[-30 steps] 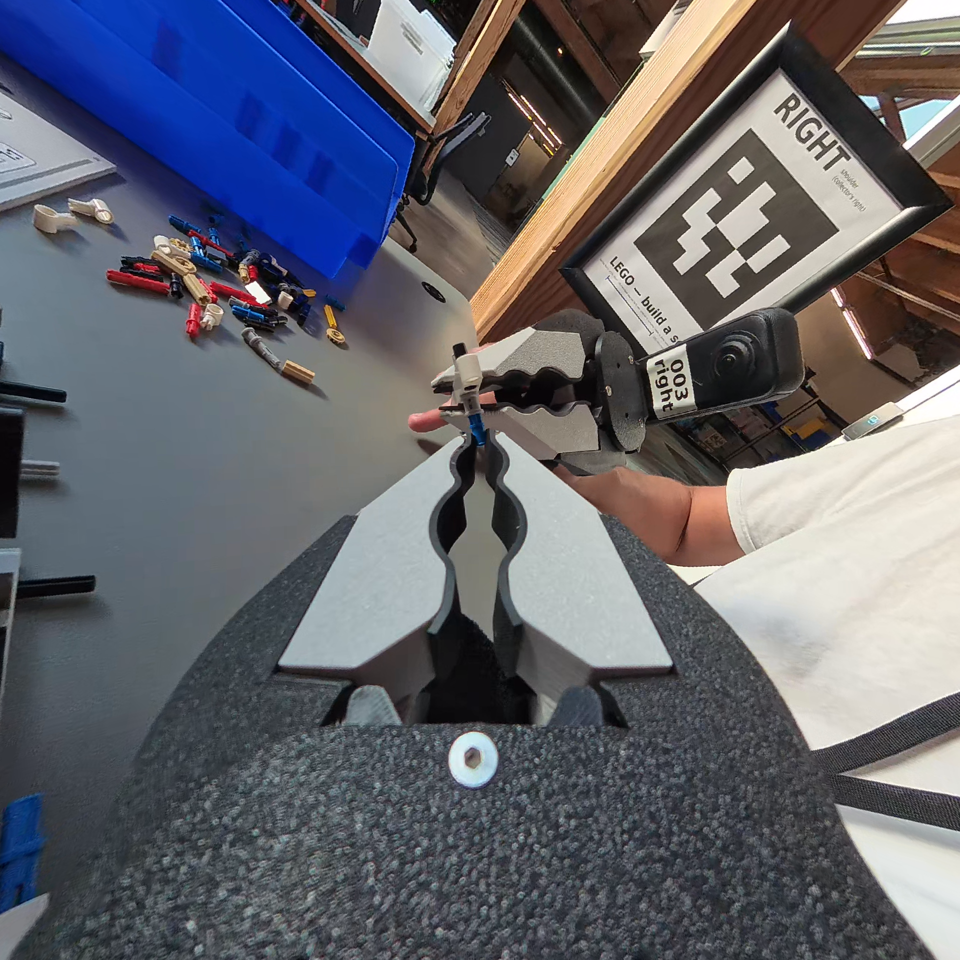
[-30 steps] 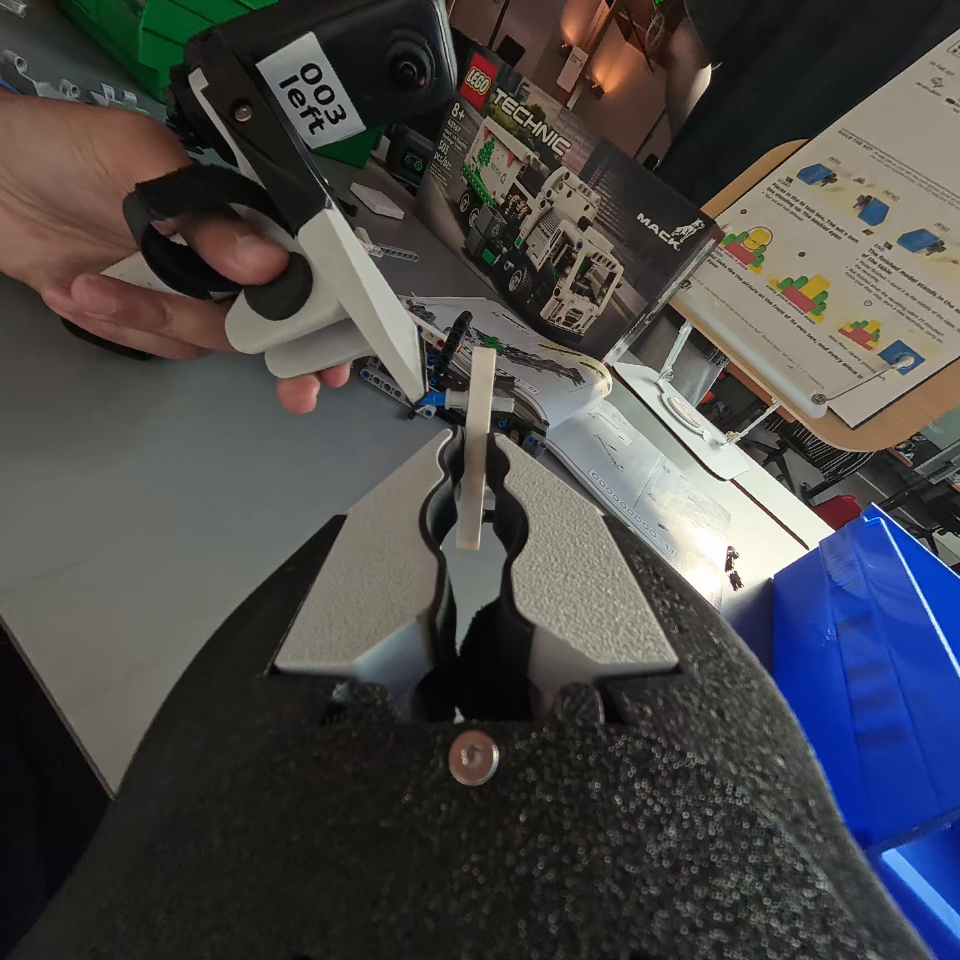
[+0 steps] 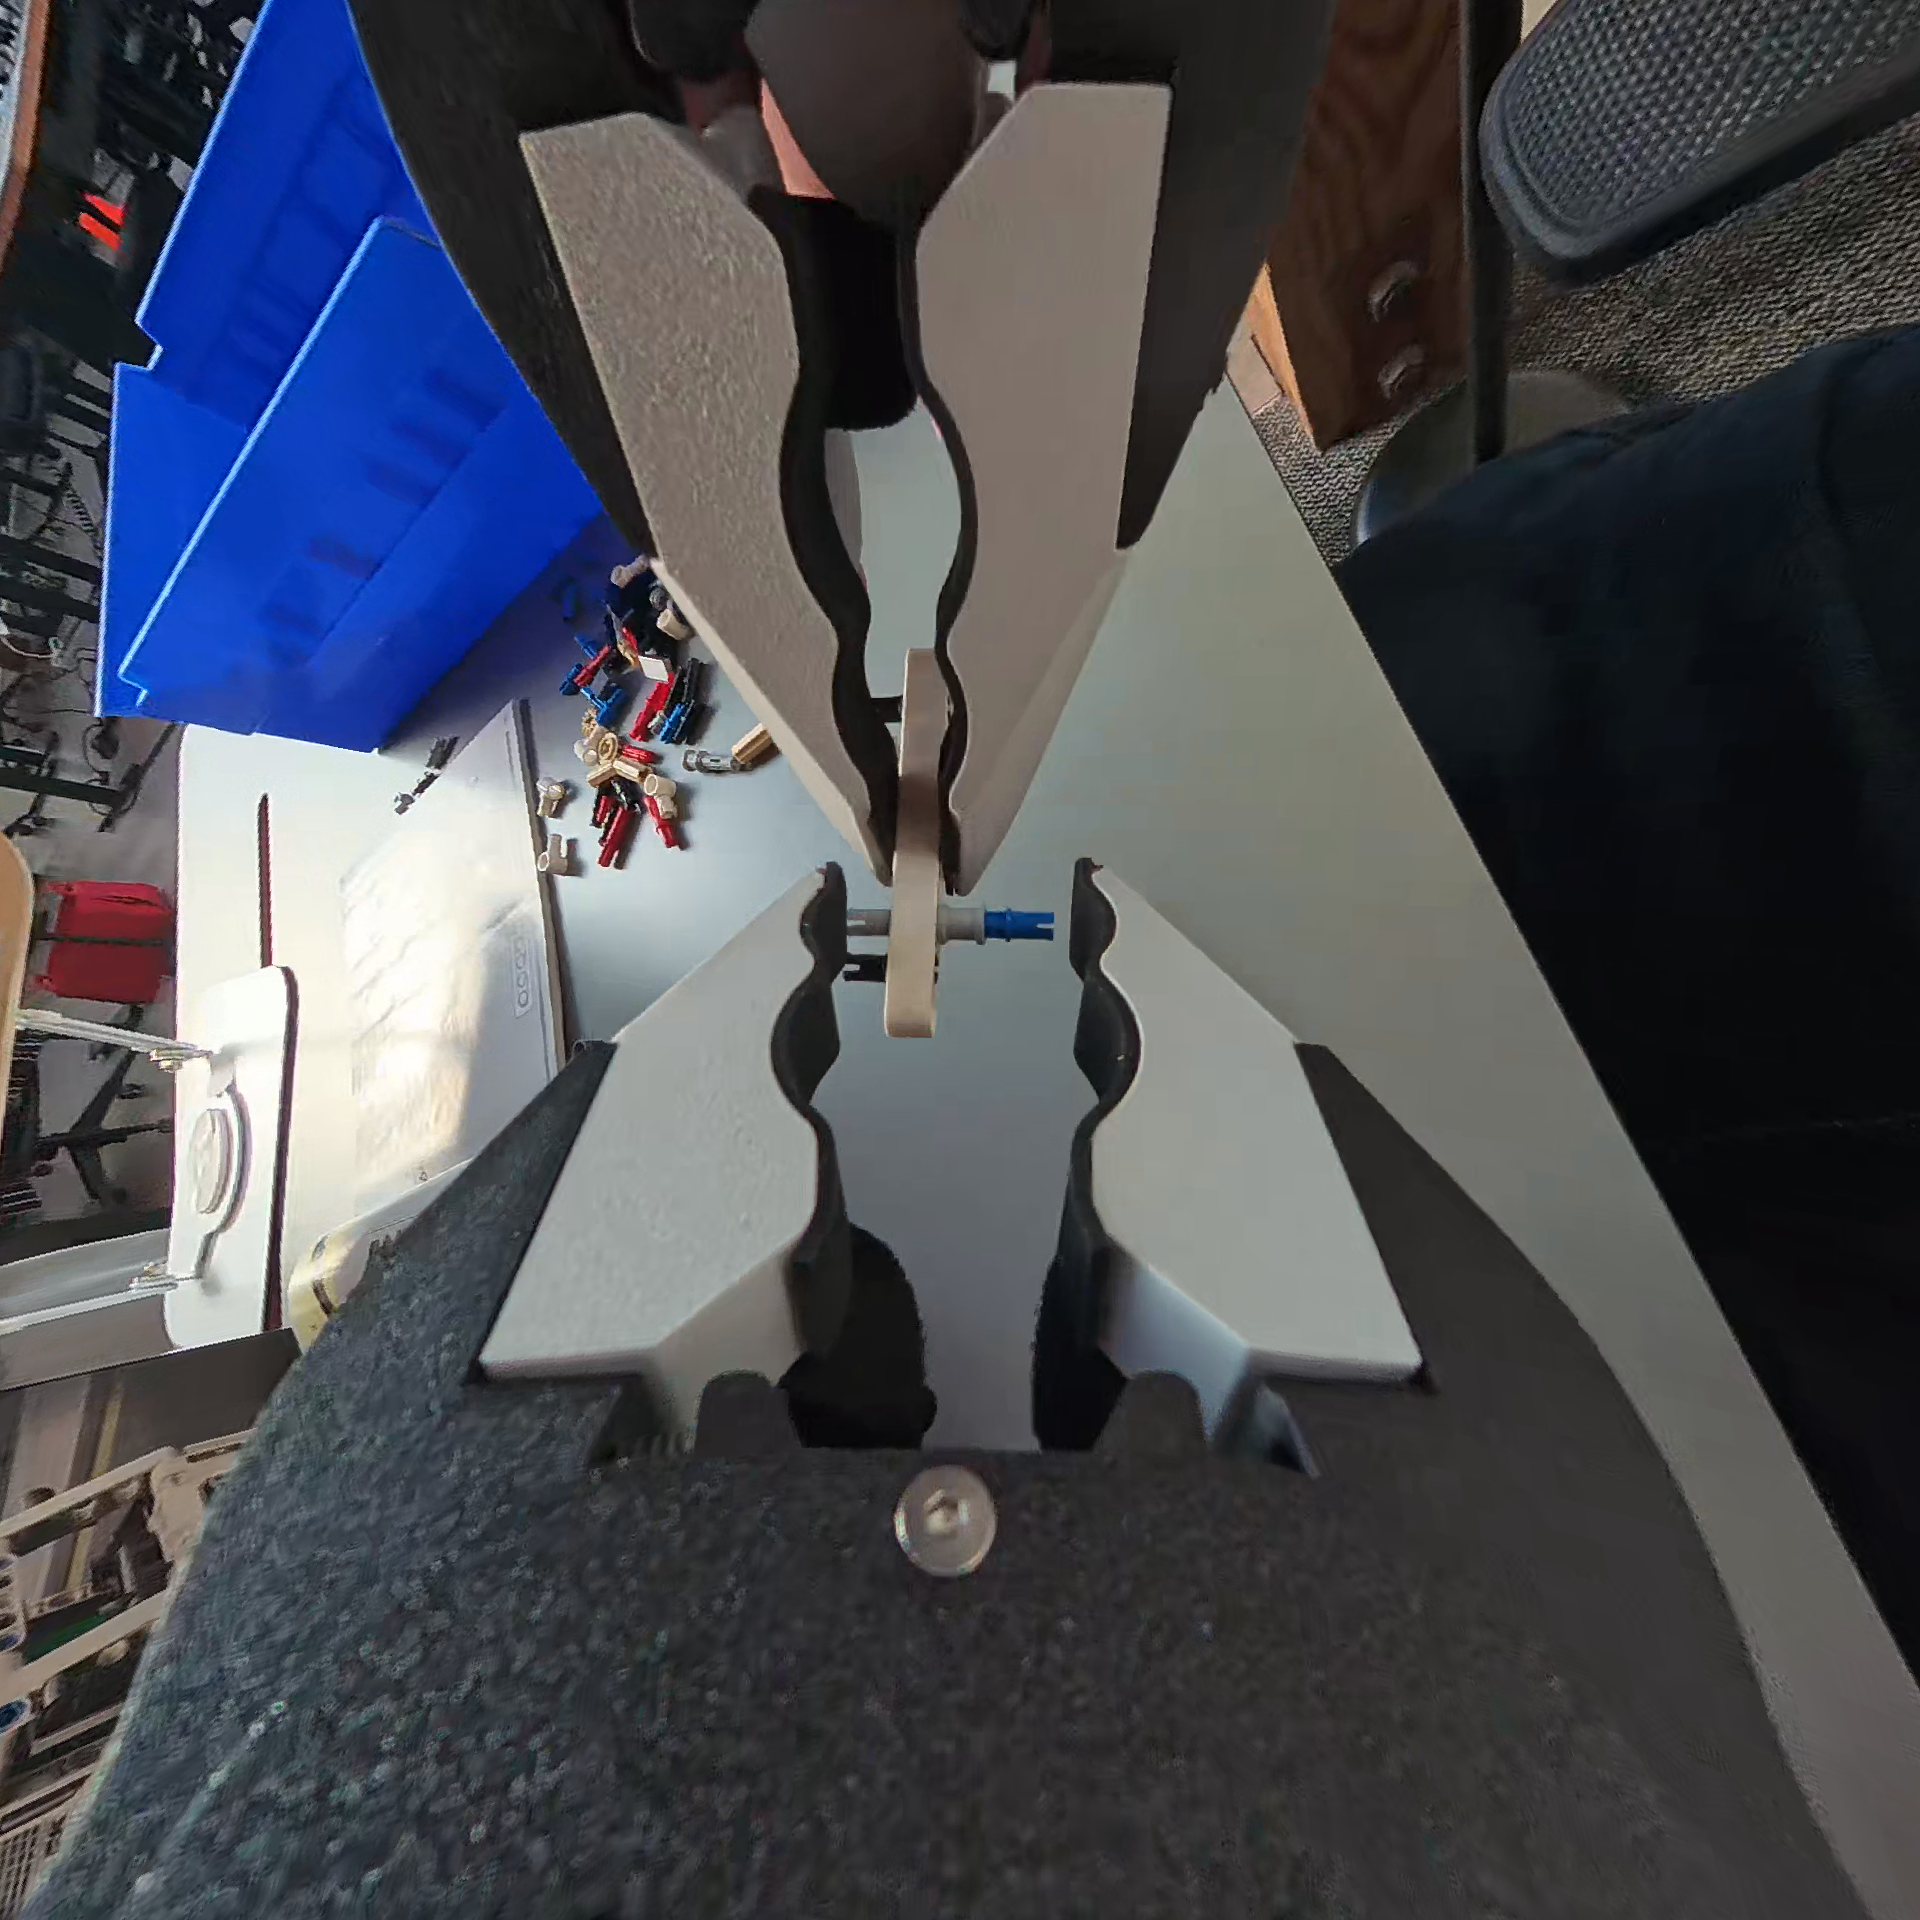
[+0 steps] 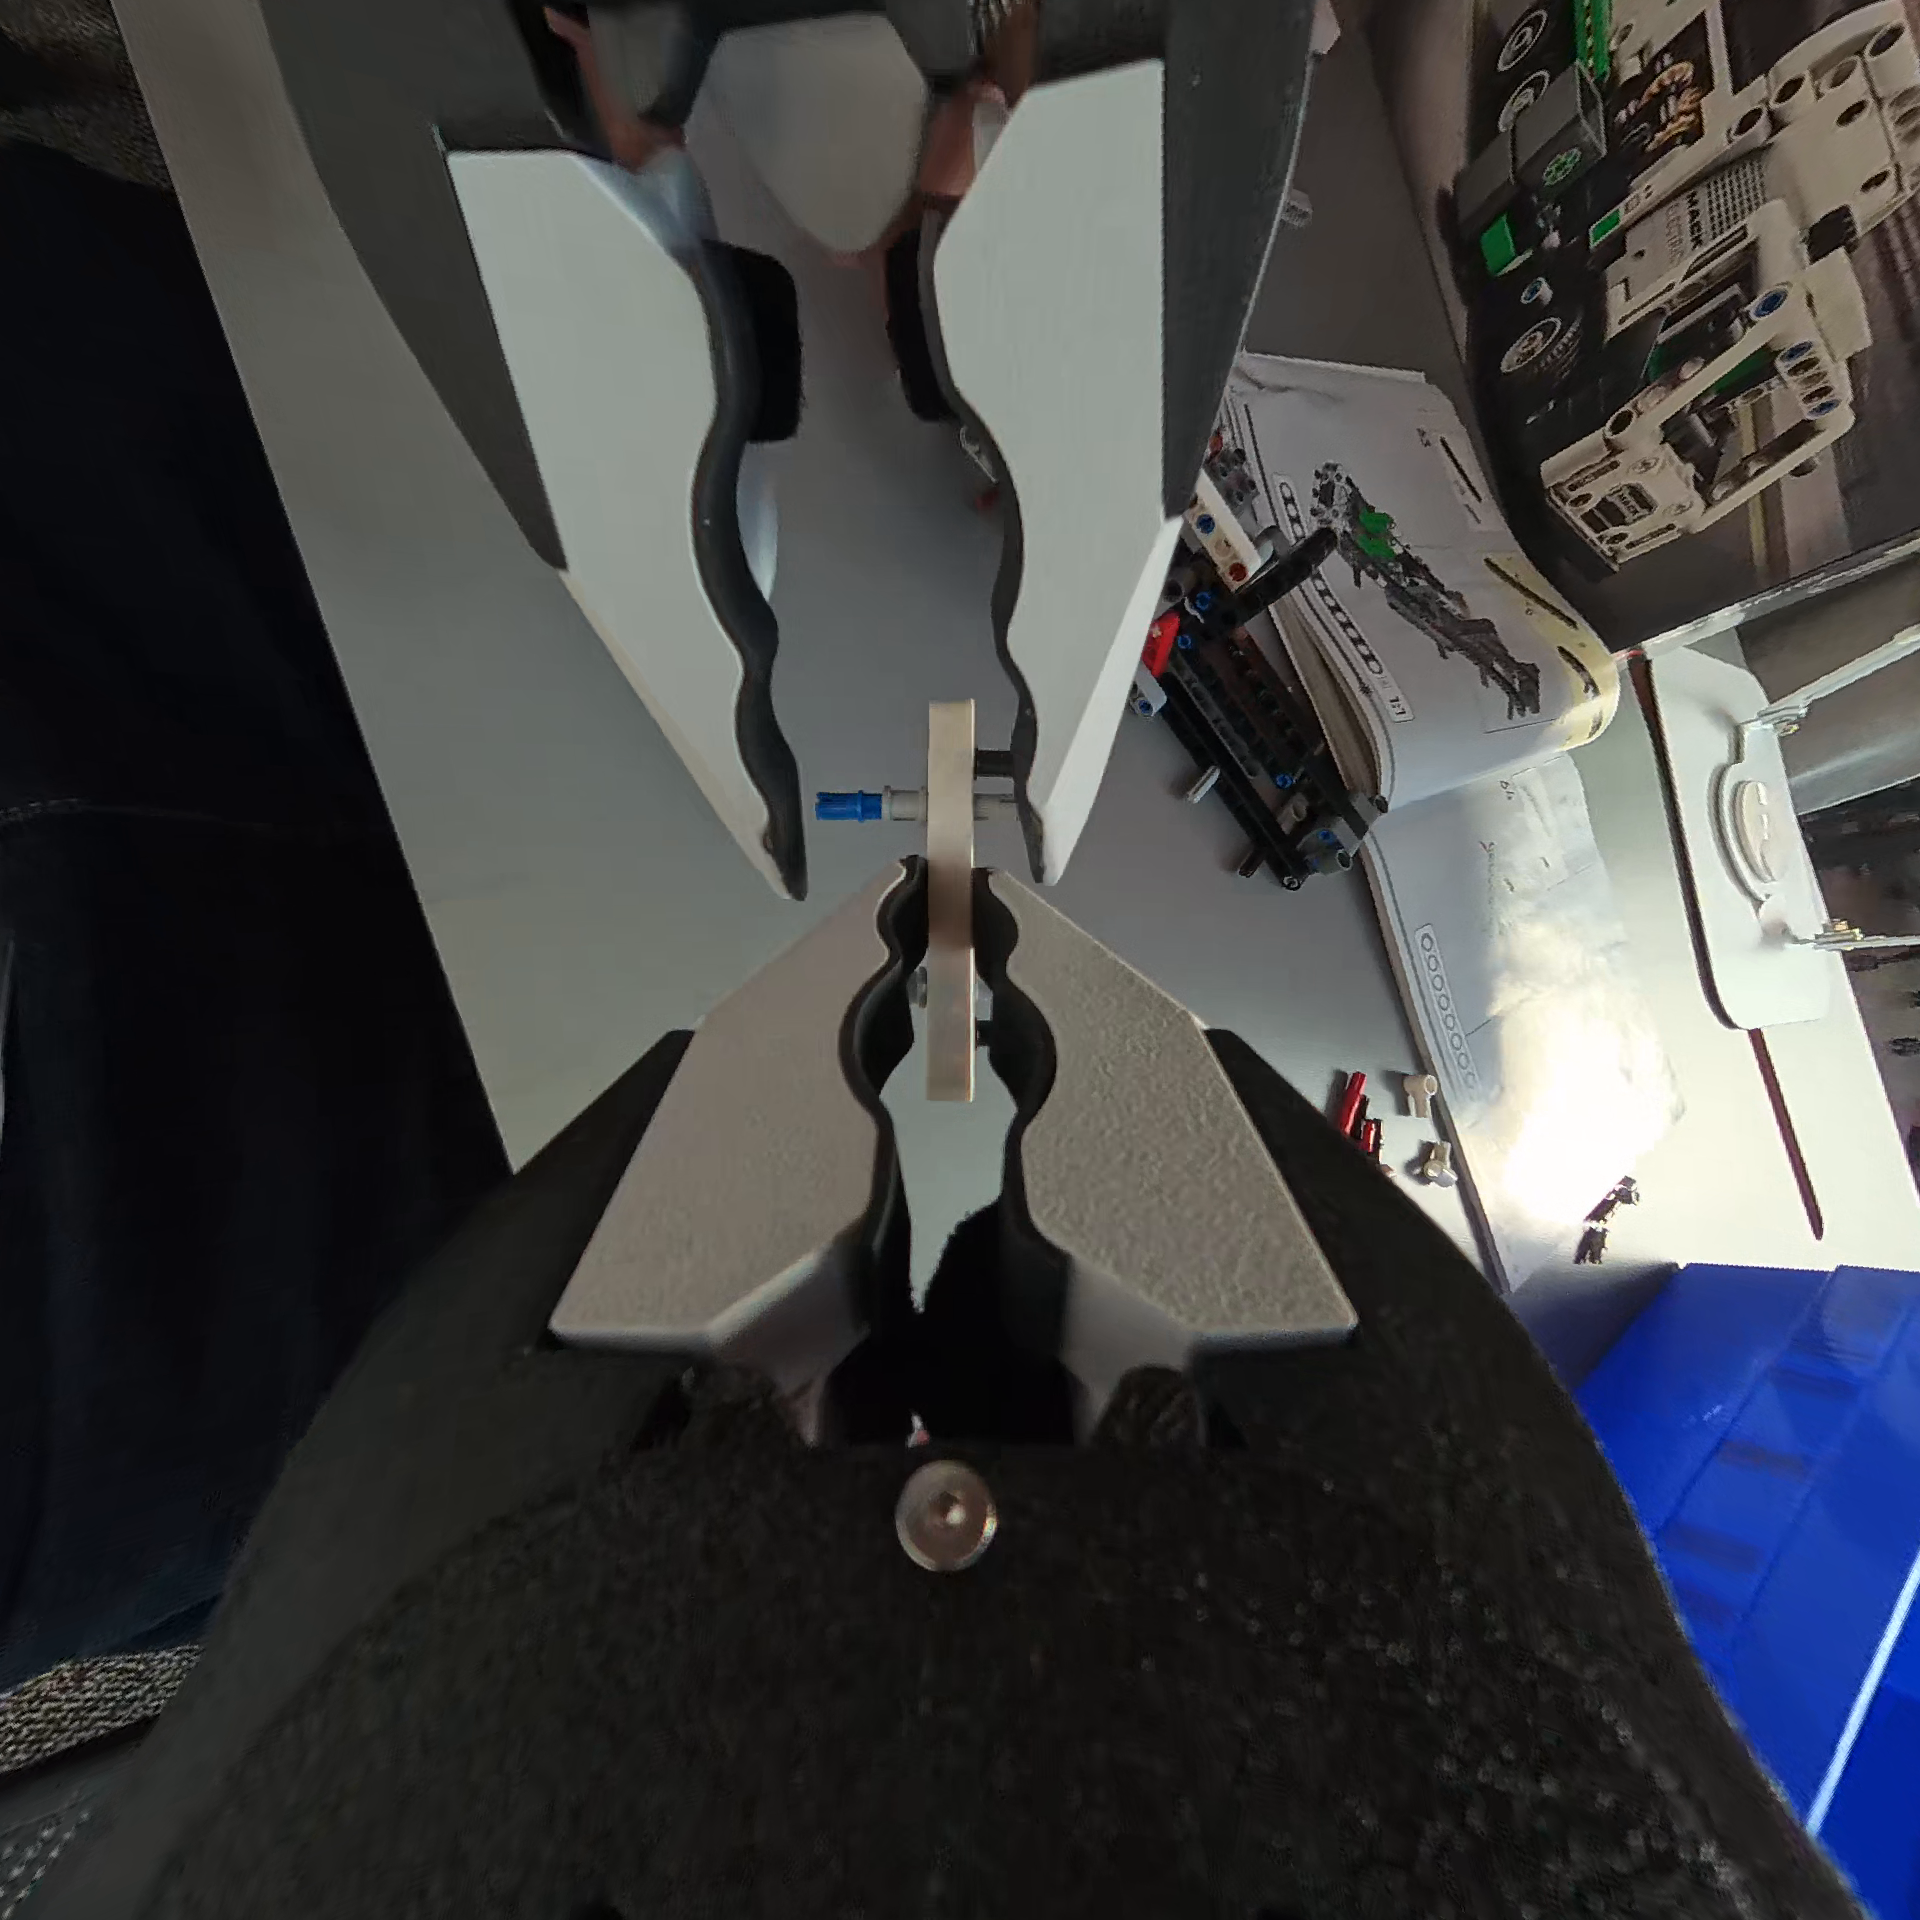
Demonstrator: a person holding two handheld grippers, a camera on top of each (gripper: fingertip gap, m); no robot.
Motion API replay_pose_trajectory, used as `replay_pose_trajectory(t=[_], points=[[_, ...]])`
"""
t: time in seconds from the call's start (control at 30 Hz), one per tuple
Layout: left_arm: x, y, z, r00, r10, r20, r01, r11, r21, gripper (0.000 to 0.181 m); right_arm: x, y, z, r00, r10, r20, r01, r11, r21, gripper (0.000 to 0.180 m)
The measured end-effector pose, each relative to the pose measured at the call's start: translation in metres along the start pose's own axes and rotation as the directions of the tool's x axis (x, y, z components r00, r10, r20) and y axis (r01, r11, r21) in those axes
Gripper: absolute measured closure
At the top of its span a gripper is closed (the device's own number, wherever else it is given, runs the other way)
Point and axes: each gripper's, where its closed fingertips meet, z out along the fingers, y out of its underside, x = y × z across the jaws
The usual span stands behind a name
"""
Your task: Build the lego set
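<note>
Since a second ago my left gripper has let go of the blue pin and spread wide, now facing the right gripper tip to tip. That one is clamped on the pale beam, held edge-on above the grey table. Its pin lies crosswise between my left tips, so closing should press it home.

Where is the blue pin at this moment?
The blue pin sticks sideways out of the white beam clamped in the right gripper, lying between the fingers of the open left gripper.
</note>
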Motion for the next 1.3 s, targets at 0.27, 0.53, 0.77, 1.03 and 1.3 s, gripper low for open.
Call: replay_pose_trajectory(t=[0.27,0.53,0.77,1.03,1.3], points=[[0.002,-0.002,0.003,0.999,0.013,0.033,-0.013,1.0,-0.007,0.144,-0.004,0.004,-0.002,0.998,-0.052,-0.035,0.052,0.999,-0.01,0.173],[-0.002,-0.007,0.003,0.995,0.043,0.088,-0.041,0.999,-0.021,0.145,-0.001,0.003,-0.008,0.997,-0.053,-0.06,0.053,0.999,0.003,0.174],[0.004,-0.006,0.002,0.997,0.05,0.061,-0.047,0.998,-0.043,0.149,-0.009,0.003,-0.006,0.996,-0.082,-0.034,0.082,0.997,0.012,0.174],[0.0,-0.001,0.0,0.997,0.001,0.073,0.0,1.0,-0.018,0.149,-0.004,-0.001,-0.001,0.998,-0.017,-0.056,0.02,0.998,0.056,0.173],[0.004,-0.001,-0.016,0.991,-0.095,0.091,0.092,0.995,0.031,0.149,-0.009,-0.013,-0.002,0.998,0.017,-0.068,-0.009,0.994,0.113,0.171]])
